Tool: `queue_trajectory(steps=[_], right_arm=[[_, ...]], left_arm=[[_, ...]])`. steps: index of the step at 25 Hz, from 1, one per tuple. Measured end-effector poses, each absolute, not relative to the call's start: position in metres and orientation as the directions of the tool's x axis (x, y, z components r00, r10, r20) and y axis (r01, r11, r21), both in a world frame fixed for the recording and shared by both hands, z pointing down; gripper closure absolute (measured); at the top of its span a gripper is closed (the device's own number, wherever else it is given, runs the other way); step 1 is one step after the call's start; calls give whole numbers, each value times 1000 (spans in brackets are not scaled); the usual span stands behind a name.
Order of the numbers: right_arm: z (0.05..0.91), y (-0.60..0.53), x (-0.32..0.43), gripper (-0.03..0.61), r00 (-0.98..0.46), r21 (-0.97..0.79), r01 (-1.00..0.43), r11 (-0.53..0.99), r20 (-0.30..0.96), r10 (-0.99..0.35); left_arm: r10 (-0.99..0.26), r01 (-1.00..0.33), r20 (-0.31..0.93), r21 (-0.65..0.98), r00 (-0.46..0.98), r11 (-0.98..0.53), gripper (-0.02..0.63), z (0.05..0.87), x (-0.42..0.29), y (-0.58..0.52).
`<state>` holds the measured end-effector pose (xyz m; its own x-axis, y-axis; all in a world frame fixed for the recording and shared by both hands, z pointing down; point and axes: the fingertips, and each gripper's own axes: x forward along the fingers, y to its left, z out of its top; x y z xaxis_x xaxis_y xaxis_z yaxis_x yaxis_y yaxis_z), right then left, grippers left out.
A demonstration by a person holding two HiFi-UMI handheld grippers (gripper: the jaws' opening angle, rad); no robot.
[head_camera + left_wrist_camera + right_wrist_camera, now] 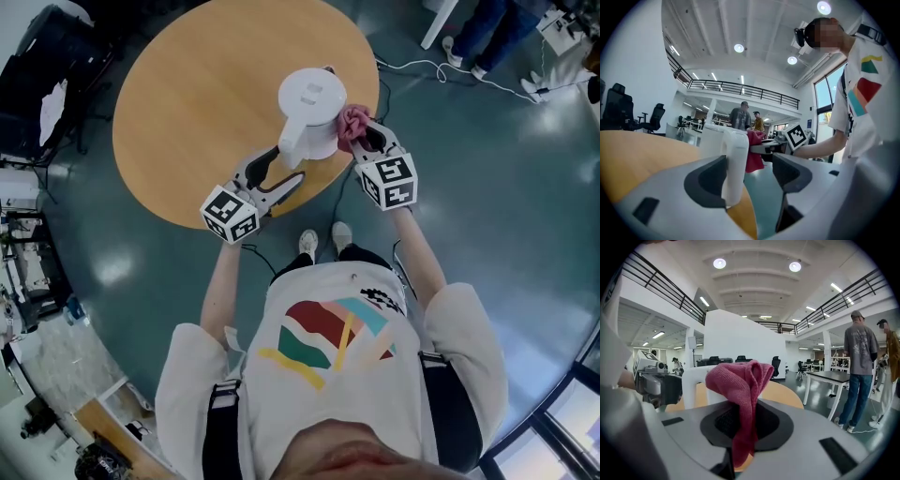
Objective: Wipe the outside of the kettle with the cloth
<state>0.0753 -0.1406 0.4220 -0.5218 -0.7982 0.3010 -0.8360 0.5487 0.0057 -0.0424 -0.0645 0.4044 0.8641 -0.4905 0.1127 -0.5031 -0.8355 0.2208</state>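
Looking at where you're at, I'd say the wipe has barely got going. Your right tool [373, 142] is clamped tight on the pink cloth [352, 122]. The bunched end of it looks to be right up against the right side of the white kettle [309, 112], which stands on the round wooden desk [178, 103], near the edge closest to you. Your left tool [279, 172] has its jaws roughly halfway apart around the kettle's handle [735, 164]. The handle lies against one pad with a clear gap to the other, so nothing's actually gripped there. I can't spot any wiped patch, so I'd count the whole outside as left to do. With the handle loose, the kettle might slide when you push.
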Motion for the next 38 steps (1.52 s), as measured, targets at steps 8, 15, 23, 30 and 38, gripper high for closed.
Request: queue_trajectory(steps=[8,15,23,30,38], right_arm=[[420,-159,74,531,-545,76,-803,590,306,-781],[414,-198,78,532,-587,107,-761,640,307,-749],[413,-252,55,532,-618,122,-728,675,311,-722],[416,-277,52,531,-716,131,-602,788,348,-605],[412,-277,66,532,-666,158,-658,736,334,-667]], left_arm=[[-410,-422,100,260,906,-869,264,405,-34,-57],[-325,-337,90,285,941,-897,264,400,-4,-61],[-236,-241,55,303,970,-922,265,394,54,-78],[-242,-232,9,330,970,-915,276,395,83,-100],[-342,-297,-84,335,936,-894,276,369,35,-106]])
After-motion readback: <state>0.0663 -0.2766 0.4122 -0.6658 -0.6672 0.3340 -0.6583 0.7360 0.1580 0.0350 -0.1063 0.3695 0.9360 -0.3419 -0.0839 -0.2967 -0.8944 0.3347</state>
